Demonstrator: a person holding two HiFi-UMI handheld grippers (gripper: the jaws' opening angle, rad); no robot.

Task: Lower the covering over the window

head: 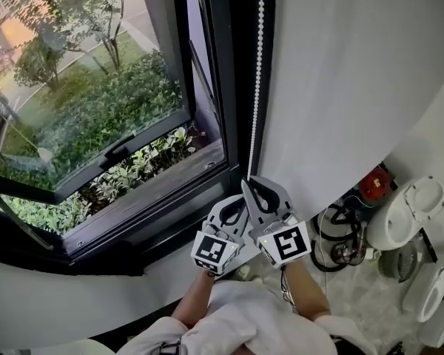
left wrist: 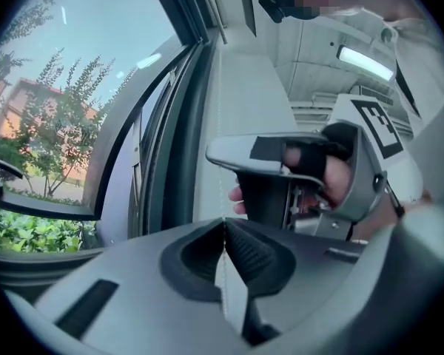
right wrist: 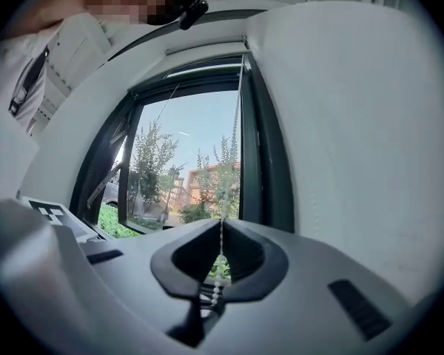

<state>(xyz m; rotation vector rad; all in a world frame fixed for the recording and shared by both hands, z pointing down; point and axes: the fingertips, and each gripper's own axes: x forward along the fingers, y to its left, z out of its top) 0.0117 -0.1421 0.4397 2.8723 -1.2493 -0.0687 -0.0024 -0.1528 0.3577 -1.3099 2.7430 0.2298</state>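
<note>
A white bead chain [head: 257, 65] hangs down the black window frame [head: 216, 87] beside the glass. My right gripper [head: 249, 185] is shut on the chain at its lower end, and the beads run between its jaws [right wrist: 221, 226]. Just below and left of it, my left gripper [head: 238, 204] is also shut on the chain [left wrist: 223, 226]. In the left gripper view the right gripper [left wrist: 311, 172] shows close above, with a gloved hand round it. A pale bar [right wrist: 203, 50] lies along the top of the window; I cannot tell whether it is the rolled covering.
The window sash [head: 96, 161] stands tilted open over green shrubs. A white panel [head: 355, 72] fills the right side. On the floor at the lower right are white sanitary fixtures [head: 411, 213], a red item [head: 374, 185] and coiled cables [head: 340, 235].
</note>
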